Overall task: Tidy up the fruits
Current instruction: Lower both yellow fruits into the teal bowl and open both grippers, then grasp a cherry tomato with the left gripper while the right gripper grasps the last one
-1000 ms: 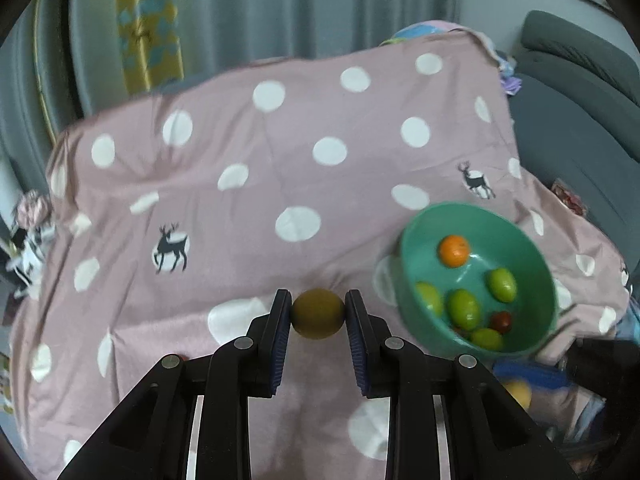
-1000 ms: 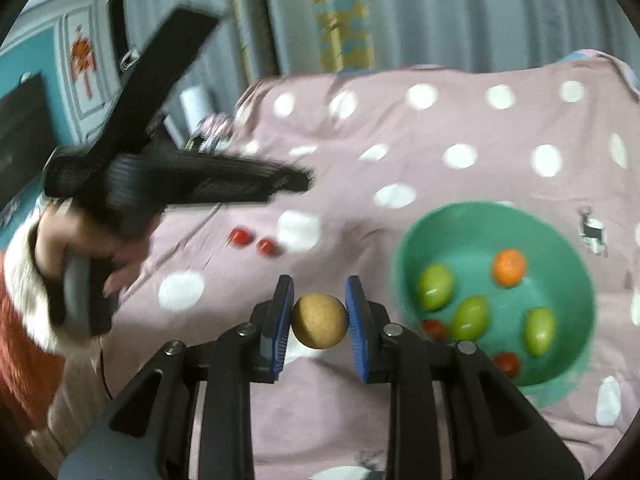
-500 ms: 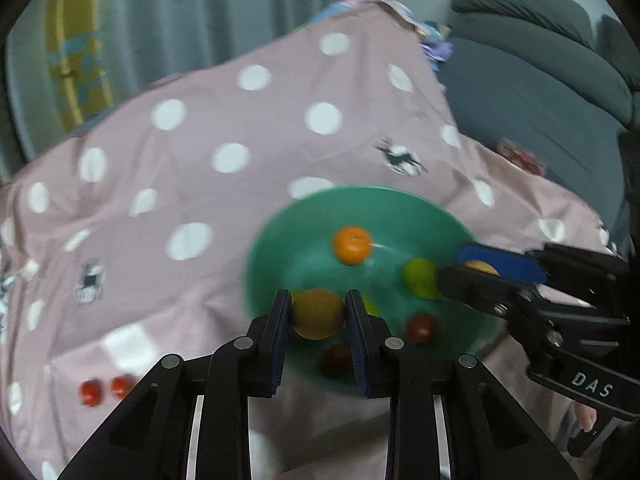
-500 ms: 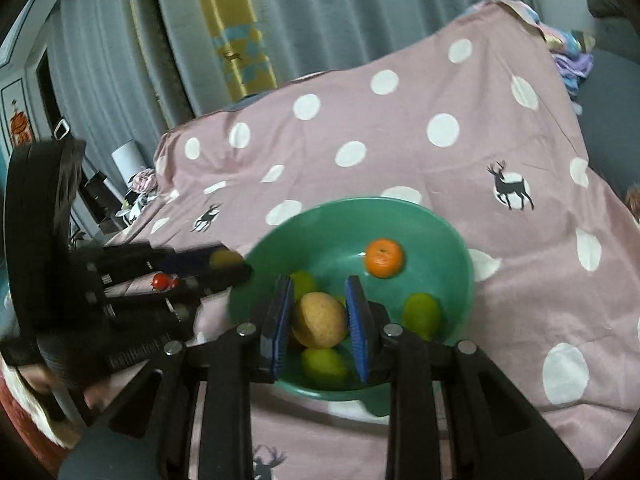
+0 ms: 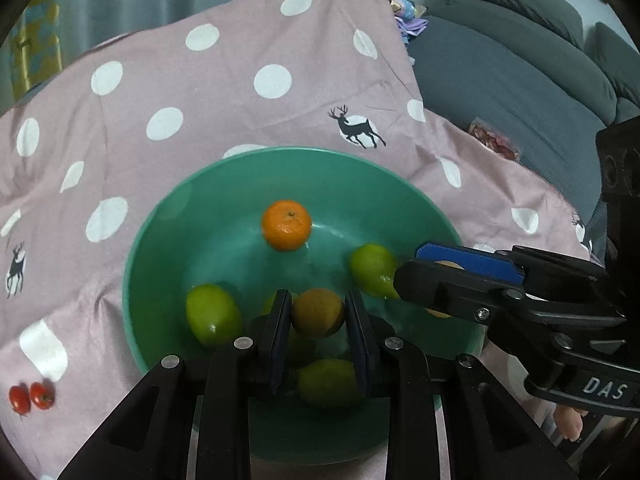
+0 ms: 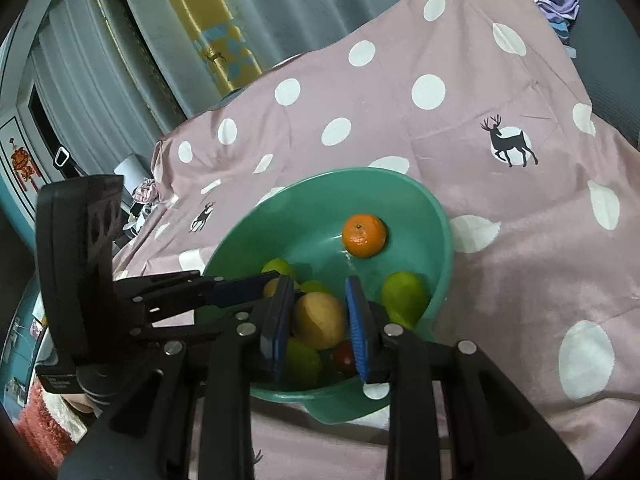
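A green bowl [image 5: 168, 216] [image 6: 436, 216] sits on a pink polka-dot cloth. It holds an orange mandarin [image 5: 286, 224] [image 6: 364, 235], several green fruits [image 5: 213, 316] [image 6: 403, 295] and a small red one [image 6: 344, 354]. My left gripper [image 5: 318, 312] is shut on a brownish round fruit [image 5: 318, 313] over the bowl's near side. My right gripper [image 6: 319, 320] is shut on a yellow-brown round fruit [image 6: 319, 320] over the bowl, and reaches in from the right in the left wrist view [image 5: 444, 276].
Two small red tomatoes [image 5: 31, 398] lie on the cloth [image 5: 200, 92] left of the bowl. A grey sofa [image 5: 520, 80] stands at the right. Curtains hang behind the cloth-covered table.
Both grippers have moved with their fruits from beside the bowl to over its inside, and lower toward the fruit pile. Both stay shut.
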`<state>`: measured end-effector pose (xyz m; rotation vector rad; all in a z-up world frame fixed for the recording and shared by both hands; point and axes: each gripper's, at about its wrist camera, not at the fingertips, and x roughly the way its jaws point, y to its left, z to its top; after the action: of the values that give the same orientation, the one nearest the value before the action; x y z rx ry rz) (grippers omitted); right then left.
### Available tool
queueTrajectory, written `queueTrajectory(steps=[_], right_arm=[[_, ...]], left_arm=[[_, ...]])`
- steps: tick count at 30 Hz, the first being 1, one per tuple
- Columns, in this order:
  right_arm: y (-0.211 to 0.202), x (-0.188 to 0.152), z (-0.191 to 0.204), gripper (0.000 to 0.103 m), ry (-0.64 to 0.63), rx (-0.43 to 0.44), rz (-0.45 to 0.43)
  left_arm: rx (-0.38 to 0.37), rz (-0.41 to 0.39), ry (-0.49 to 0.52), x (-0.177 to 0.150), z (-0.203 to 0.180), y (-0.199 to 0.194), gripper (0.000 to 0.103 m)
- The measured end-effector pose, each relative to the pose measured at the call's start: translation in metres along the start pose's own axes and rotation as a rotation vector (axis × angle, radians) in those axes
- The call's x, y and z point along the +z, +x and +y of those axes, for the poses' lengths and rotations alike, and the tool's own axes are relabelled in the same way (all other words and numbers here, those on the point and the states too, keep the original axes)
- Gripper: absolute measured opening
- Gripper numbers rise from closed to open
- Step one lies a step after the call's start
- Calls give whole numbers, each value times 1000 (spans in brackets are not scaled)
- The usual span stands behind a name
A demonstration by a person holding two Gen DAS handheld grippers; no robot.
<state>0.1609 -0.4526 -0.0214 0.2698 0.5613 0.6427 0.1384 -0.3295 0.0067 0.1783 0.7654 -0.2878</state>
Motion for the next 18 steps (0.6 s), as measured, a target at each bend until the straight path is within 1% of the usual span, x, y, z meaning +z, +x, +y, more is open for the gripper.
queueTrajectory(steps=[4,6,7,8,9,10,11,12,14,17,18], right_arm=[[3,0,2,29,-12,-28,13],[5,1,3,33,-15,-54,19],[6,1,4,42,-19,-72,25],[5,1,4,57,-21,-87,28],[4,0,5,63,-29,-100,23],[3,0,6,73,-40,-105,18],[1,0,9,78,-57,-116,19],[-1,1,11,79,-68,-125,15],[-6,1,15,90,-84,-152,0],[-13,0,14,96,-86,-148,-15],[-15,0,14,97,-86,-158,-13]], left_arm=[[11,-4,-8,0,0,3,29],[39,9,-8,0,0,5,31],[43,21,-6,-1,1,6,40],[45,32,-2,-1,1,7,53],[55,30,12,-2,0,7,60],[72,25,19,-3,-1,6,77],[88,14,22,-4,-1,4,85],[93,1,24,-4,0,2,85],[87,-19,28,-5,1,-5,85],[66,-4,24,-6,3,-11,85],[55,0,27,-7,3,-14,85]])
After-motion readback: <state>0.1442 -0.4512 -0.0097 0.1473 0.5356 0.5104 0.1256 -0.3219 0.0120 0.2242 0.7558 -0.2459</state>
